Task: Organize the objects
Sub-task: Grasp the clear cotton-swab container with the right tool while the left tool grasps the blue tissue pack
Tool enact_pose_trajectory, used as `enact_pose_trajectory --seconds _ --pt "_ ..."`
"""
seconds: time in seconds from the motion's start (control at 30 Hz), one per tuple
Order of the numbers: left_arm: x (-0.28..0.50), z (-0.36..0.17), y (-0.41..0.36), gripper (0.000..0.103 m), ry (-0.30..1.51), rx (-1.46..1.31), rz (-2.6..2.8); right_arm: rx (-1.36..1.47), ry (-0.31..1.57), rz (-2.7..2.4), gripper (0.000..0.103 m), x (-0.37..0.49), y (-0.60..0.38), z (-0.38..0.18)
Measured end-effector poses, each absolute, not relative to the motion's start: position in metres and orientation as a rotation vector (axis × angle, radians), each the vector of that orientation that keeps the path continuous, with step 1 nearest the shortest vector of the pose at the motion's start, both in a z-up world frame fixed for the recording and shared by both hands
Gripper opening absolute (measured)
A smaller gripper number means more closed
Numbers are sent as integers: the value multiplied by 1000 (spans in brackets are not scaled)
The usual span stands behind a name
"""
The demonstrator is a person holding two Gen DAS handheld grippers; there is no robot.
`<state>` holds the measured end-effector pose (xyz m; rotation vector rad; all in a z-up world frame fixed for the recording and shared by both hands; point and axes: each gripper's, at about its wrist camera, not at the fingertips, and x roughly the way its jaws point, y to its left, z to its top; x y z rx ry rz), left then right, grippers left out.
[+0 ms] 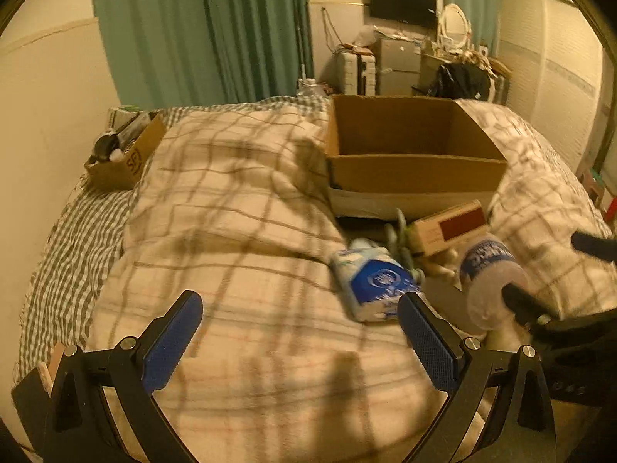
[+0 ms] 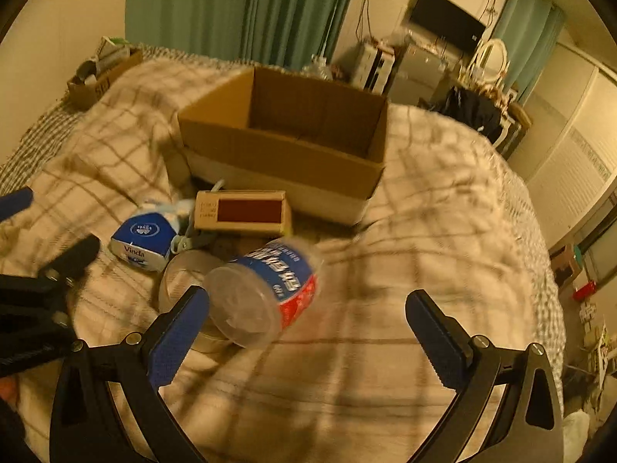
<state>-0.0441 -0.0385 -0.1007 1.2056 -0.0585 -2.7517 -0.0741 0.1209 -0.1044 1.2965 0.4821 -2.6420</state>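
A large open cardboard box (image 1: 416, 169) (image 2: 285, 146) stands on the plaid bedcover. In front of it lie a blue-and-white Vinda tissue pack (image 1: 372, 281) (image 2: 144, 237), a small tan carton with a dark red panel (image 1: 447, 227) (image 2: 243, 212), a clear plastic bottle with a blue label (image 1: 489, 274) (image 2: 266, 289) on its side, a roll of tape (image 2: 185, 274) and a grey-green item (image 1: 401, 243). My left gripper (image 1: 300, 332) is open, left of the tissue pack. My right gripper (image 2: 308, 328) is open; the bottle's base lies by its left finger.
A smaller cardboard box (image 1: 119, 158) (image 2: 96, 77) with clutter sits at the bed's far left by the wall. Green curtains (image 1: 200, 31), a wall TV (image 1: 403, 2) and cluttered furniture (image 1: 424, 65) stand behind the bed. The bed edge falls away at the right (image 2: 547, 270).
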Motion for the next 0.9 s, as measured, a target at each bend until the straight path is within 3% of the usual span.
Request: enact_pose_trajectory --seconds 0.37,0.4,0.47,0.67,0.9 --pt "-47 -110 -56 103 29 1233 -2735 1450 556 -2588 101 -98 93 -148" --pt "-48 -110 -55 103 26 1233 -2735 1449 557 -2590 100 -99 93 -150" --pt "-47 -111 -53 103 11 1228 -2742 1460 572 -2570 77 -99 93 -152" --pt "-47 -110 -41 103 -27 1236 -2763 1362 578 -2584 68 -86 97 -130" --pt "-65 -121 -14 103 -29 1363 -2782 1208 560 -2663 64 -75 118 -85"
